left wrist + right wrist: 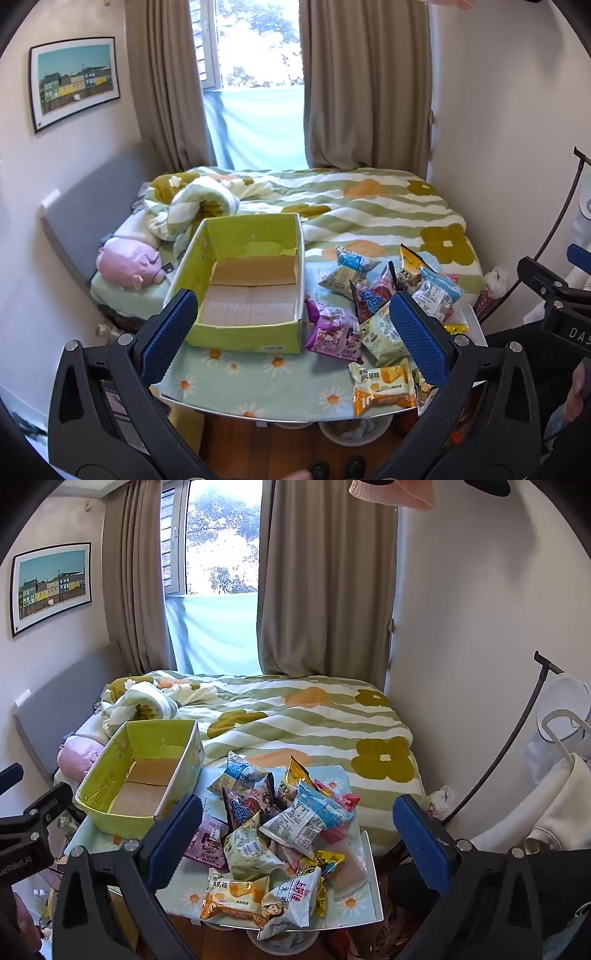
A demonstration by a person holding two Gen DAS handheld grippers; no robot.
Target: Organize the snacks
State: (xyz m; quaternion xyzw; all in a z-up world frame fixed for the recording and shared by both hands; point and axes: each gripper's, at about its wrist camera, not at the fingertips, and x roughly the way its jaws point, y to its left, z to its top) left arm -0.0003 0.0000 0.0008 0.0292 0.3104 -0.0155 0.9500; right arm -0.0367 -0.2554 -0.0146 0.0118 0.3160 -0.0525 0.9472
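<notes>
An empty lime-green cardboard box (pixel 243 334) stands on the left of a small table with a daisy-print cloth (pixel 258 380); it also shows in the right wrist view (pixel 110 775). A heap of snack packets (pixel 384 306) lies to its right, with a purple packet (pixel 334 334) and an orange cake packet (pixel 384 386) nearest. In the right wrist view the heap (pixel 288 827) fills the table's right half. My left gripper (pixel 291 336) is open and empty, held above the table's front. My right gripper (pixel 295 845) is open and empty above the heap.
A bed with a green striped flower quilt (pixel 351 210) lies behind the table, with a pink plush pig (pixel 129 266) at its left. Curtains and a window are at the back. A clothes rack with white garments (pixel 554 797) stands at right. Bins sit under the table (pixel 351 432).
</notes>
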